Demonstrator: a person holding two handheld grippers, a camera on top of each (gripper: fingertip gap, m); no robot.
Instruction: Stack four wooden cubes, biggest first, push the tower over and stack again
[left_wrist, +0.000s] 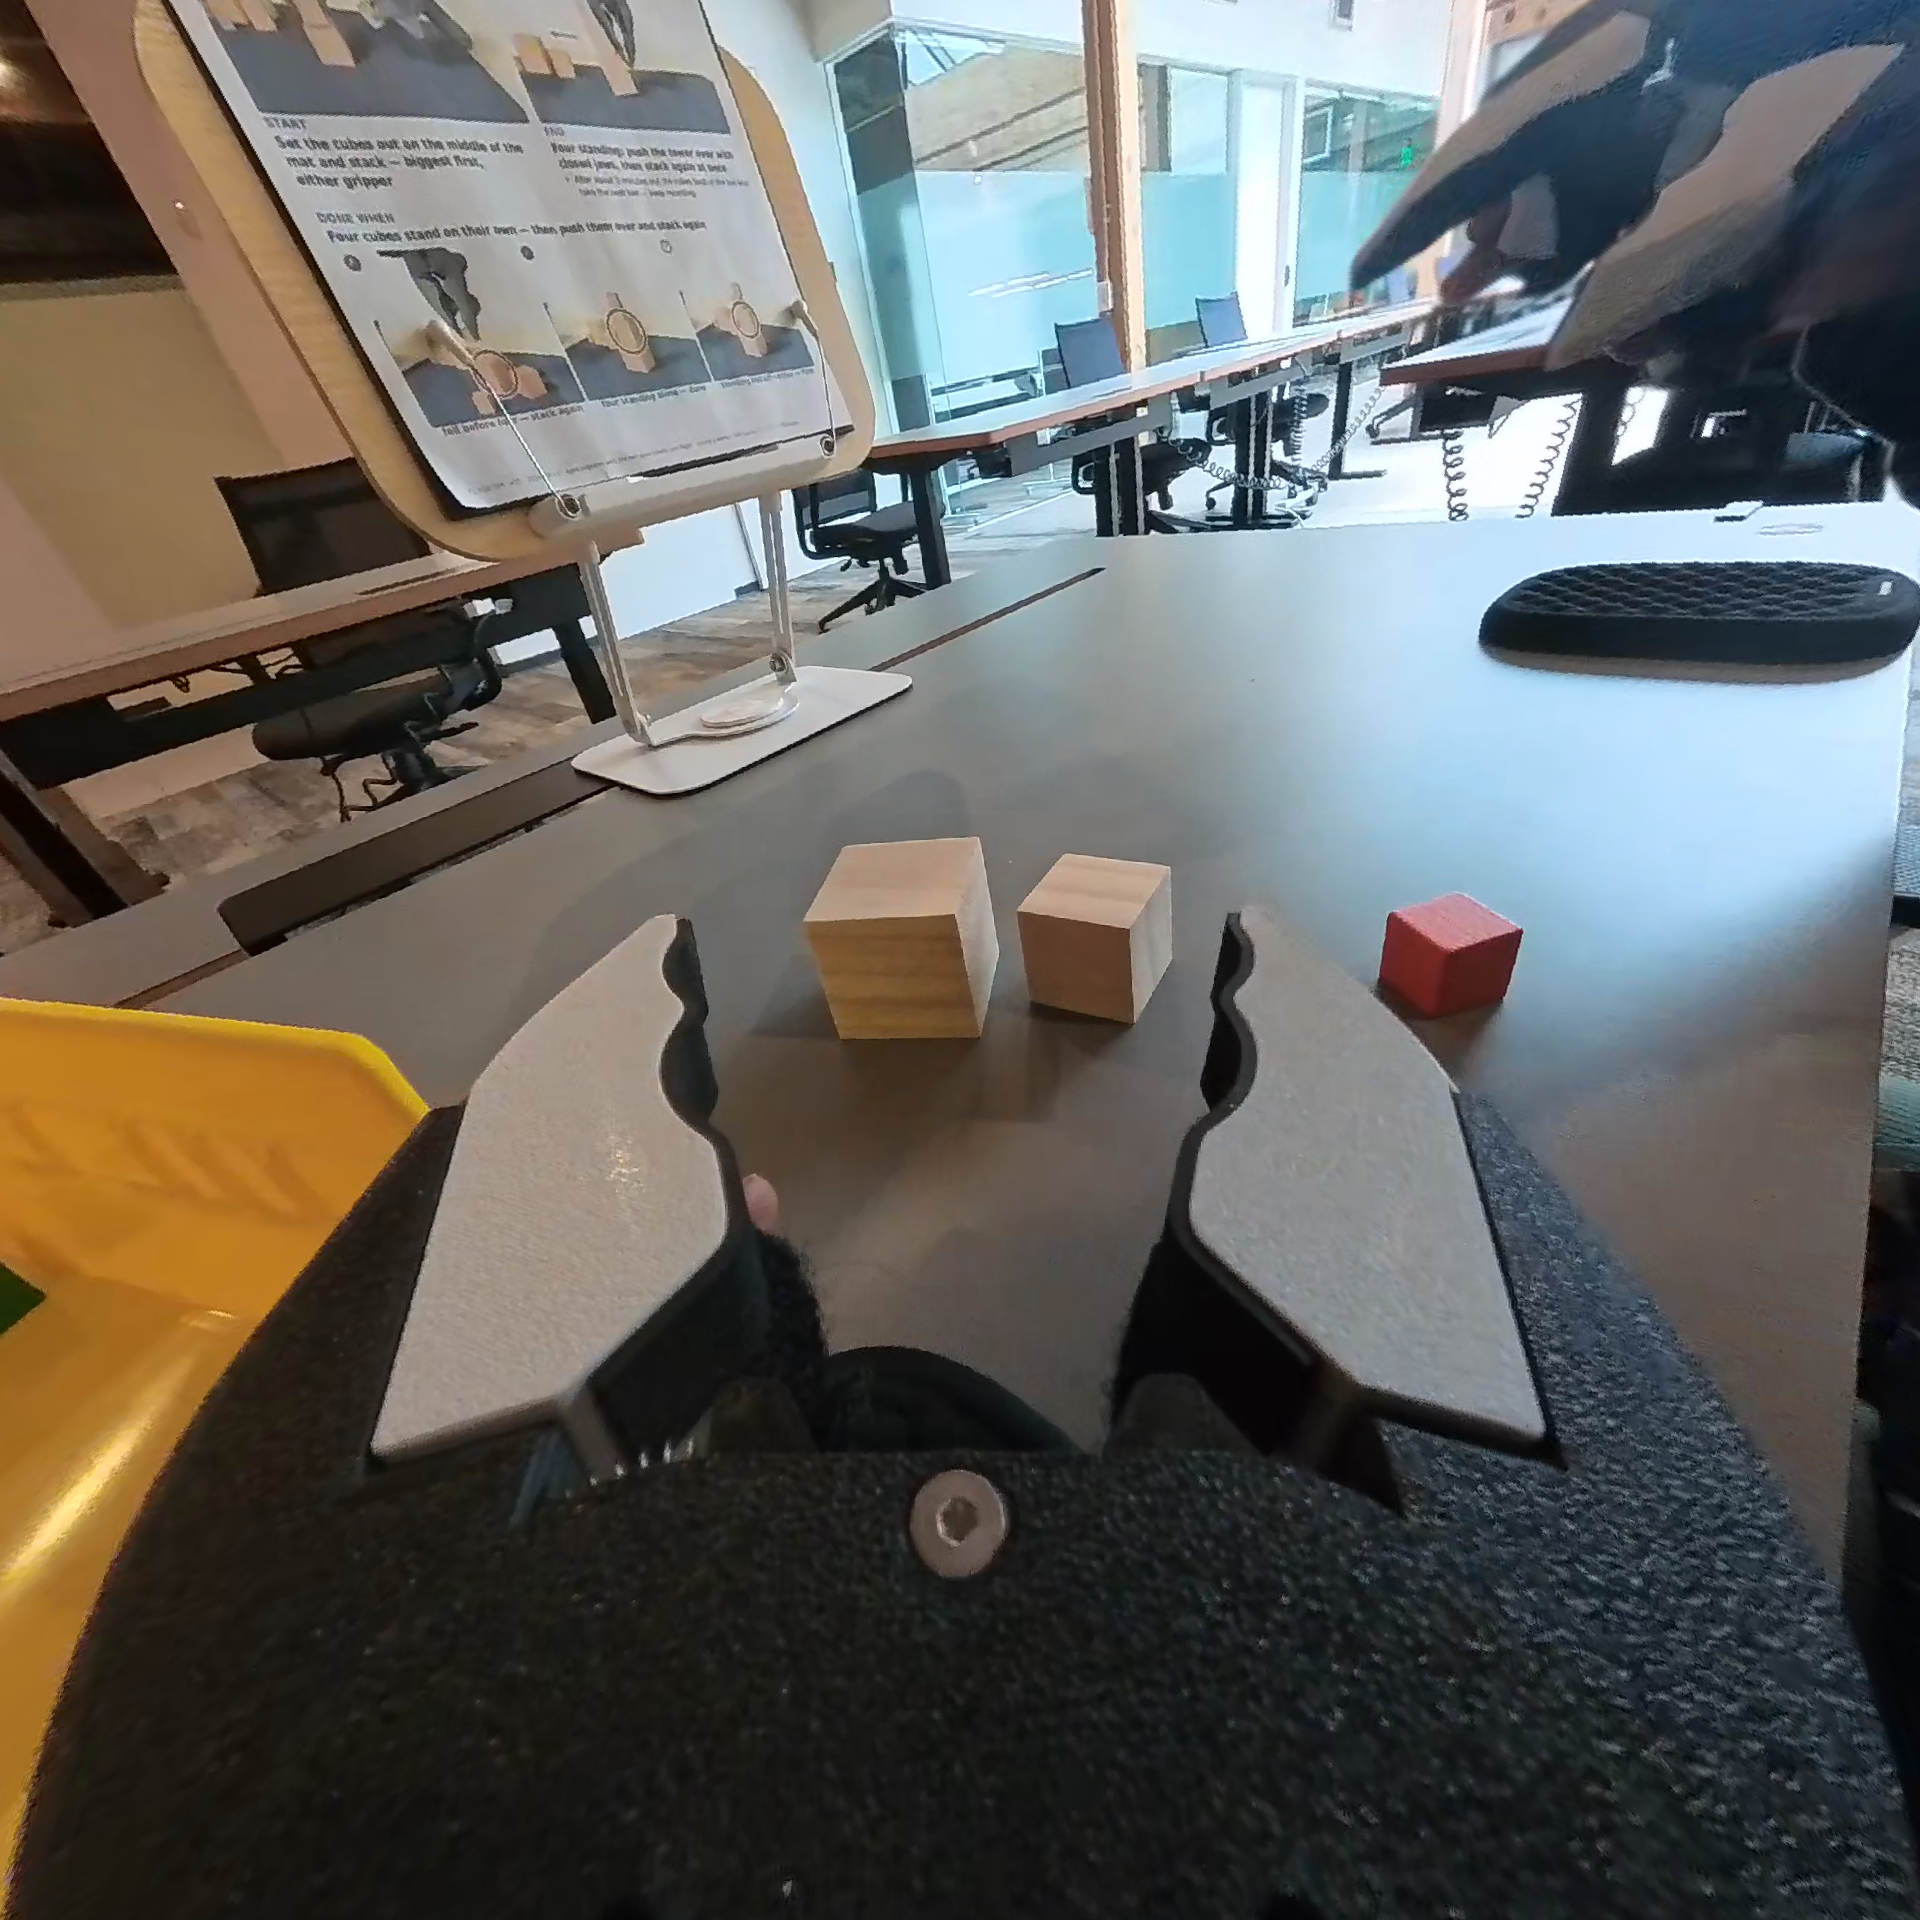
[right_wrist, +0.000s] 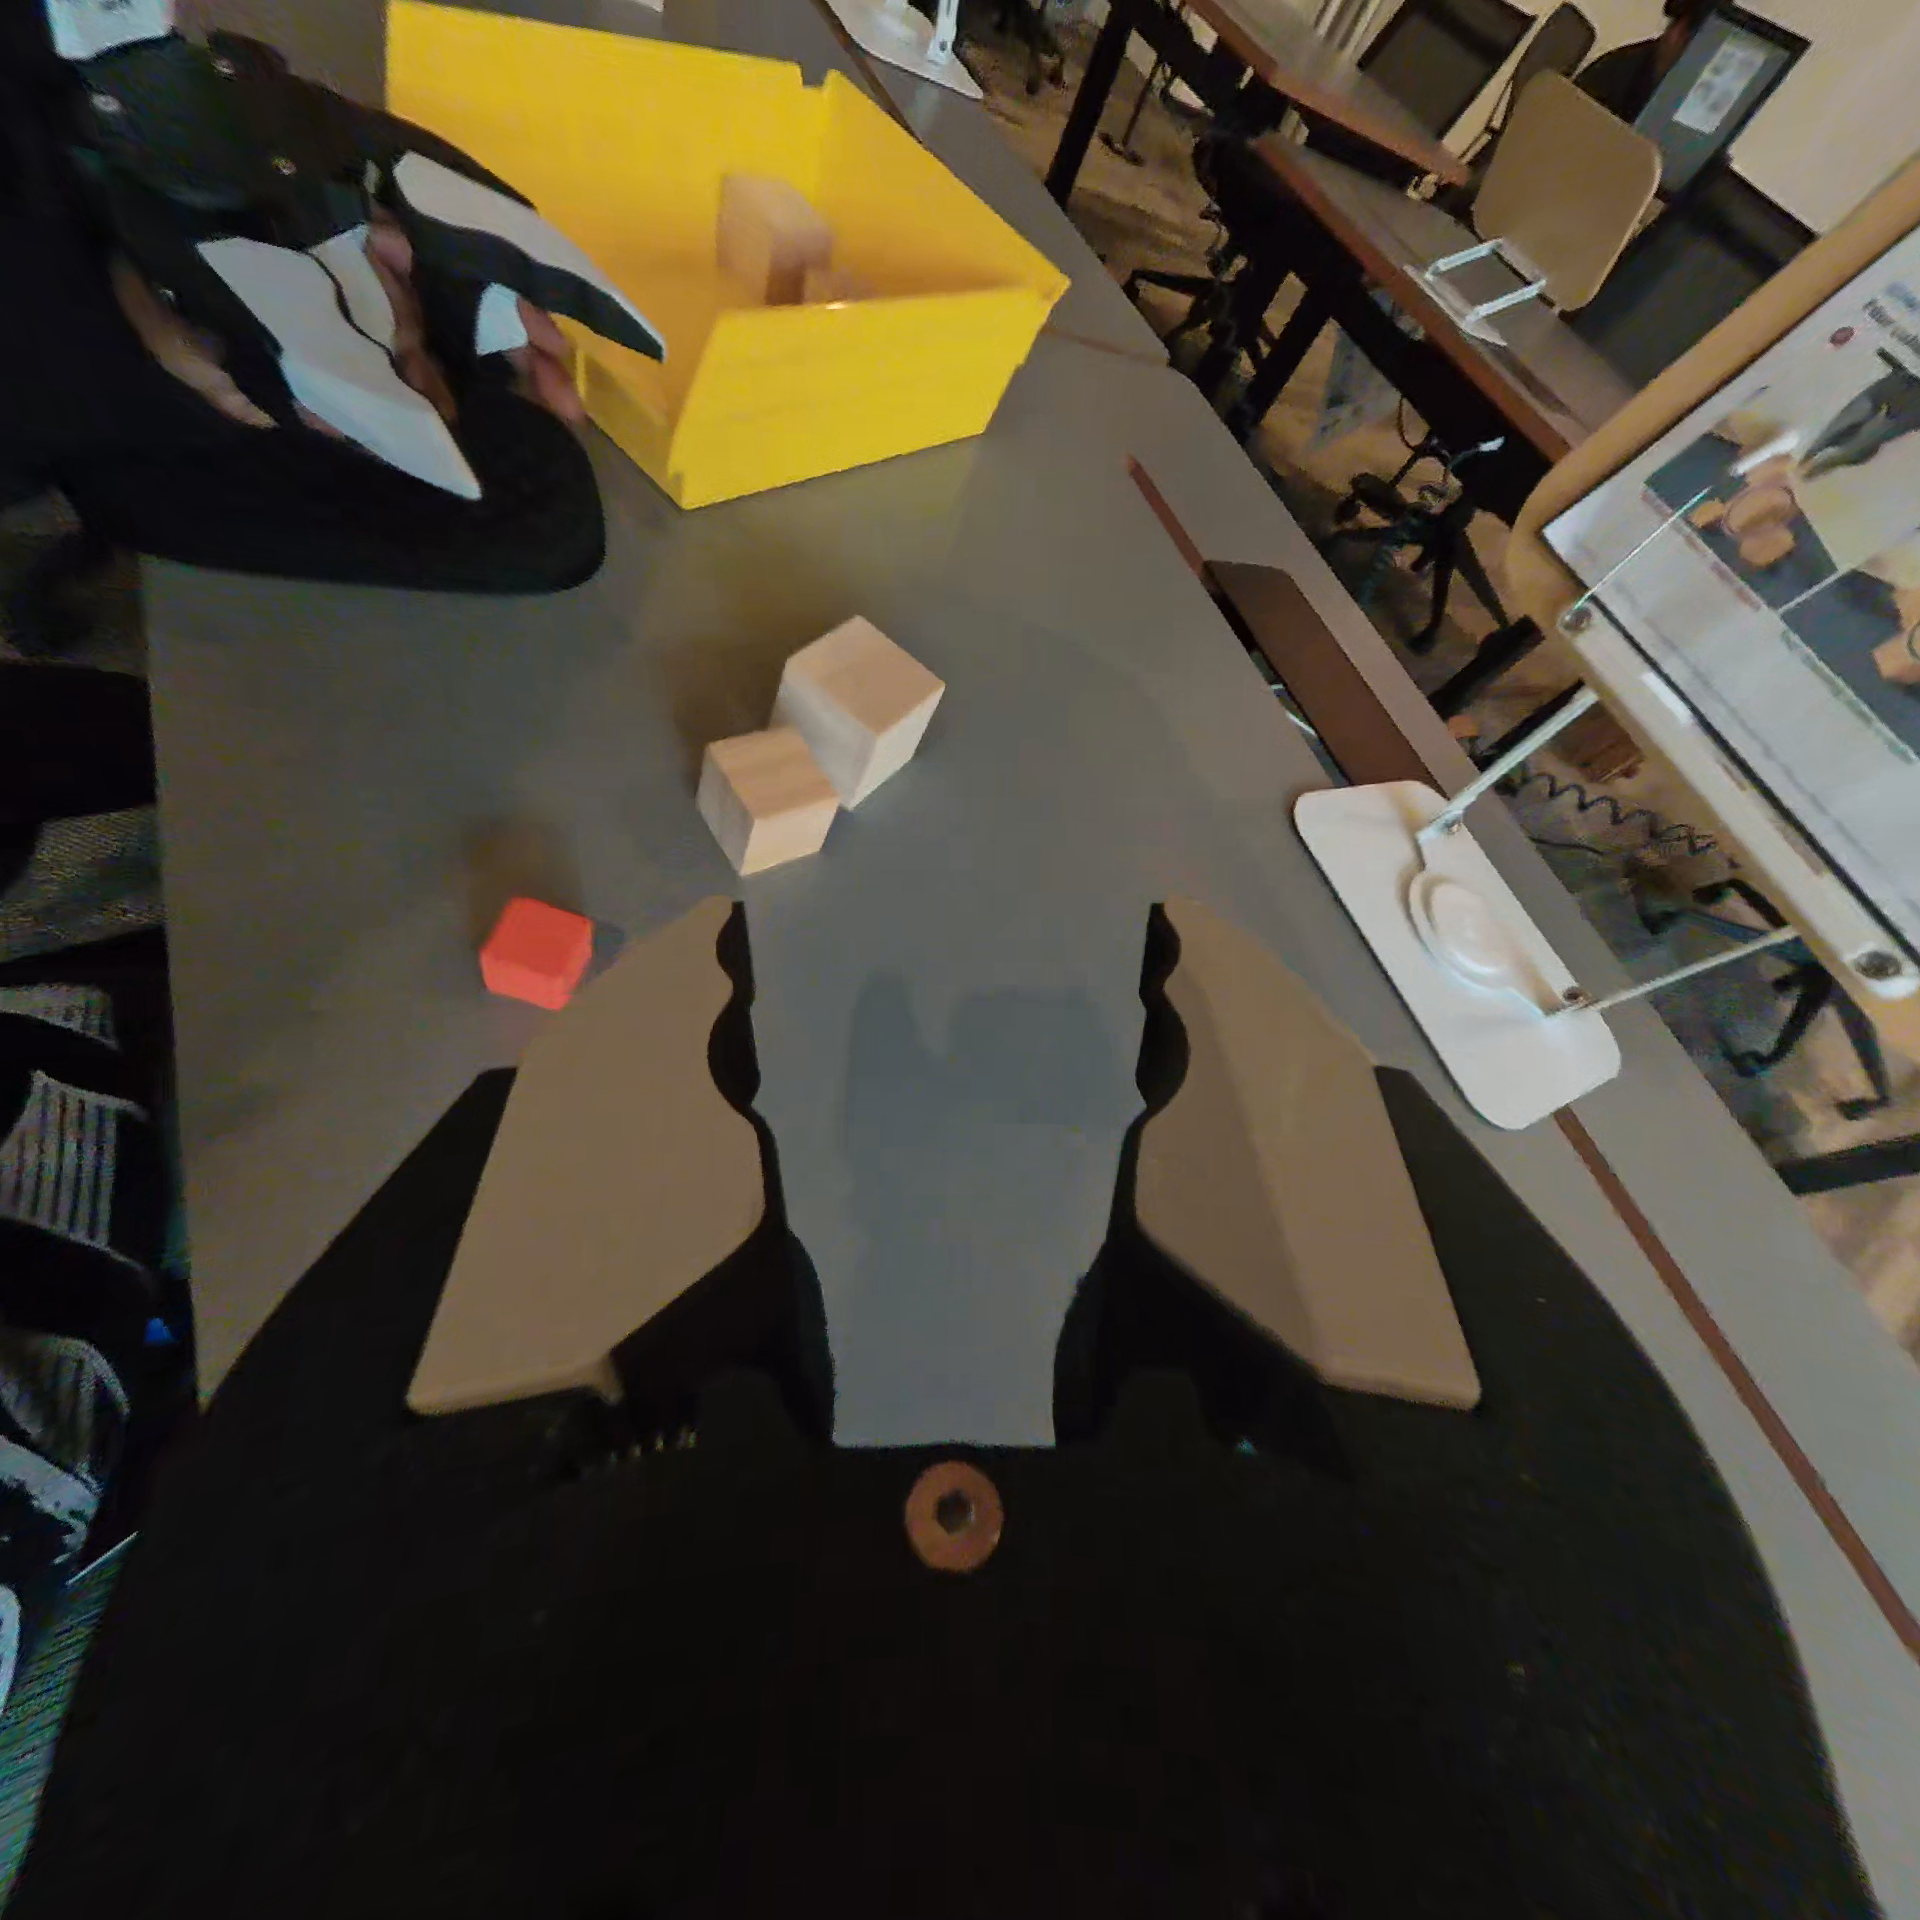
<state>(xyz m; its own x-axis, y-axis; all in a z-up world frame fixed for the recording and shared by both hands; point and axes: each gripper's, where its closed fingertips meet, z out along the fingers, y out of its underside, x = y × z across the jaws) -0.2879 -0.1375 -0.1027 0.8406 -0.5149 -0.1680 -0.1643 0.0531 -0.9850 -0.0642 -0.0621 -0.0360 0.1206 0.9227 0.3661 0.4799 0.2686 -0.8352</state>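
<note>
Left wrist view has the big wooden cube (left_wrist: 902, 938) sitting dead ahead of the left gripper (left_wrist: 956, 971), whose jaws are spread wide and empty, just short of it. I'll use that cube as the landmark. The medium cube (left_wrist: 1096, 935) sits just beside it on the right; in the right wrist view they look to be touching at a corner, though I can't be sure. The red cube (left_wrist: 1449, 954) lies further right, apart. Being a cube, the big one has no long axis; it stands flat and turned slightly, one edge toward the camera. The right gripper (right_wrist: 945, 935), also wide open and empty, hangs higher and further back, so I'd say the left is nearer. The yellow bin (right_wrist: 914, 353) beyond the big cube holds more wood.
</note>
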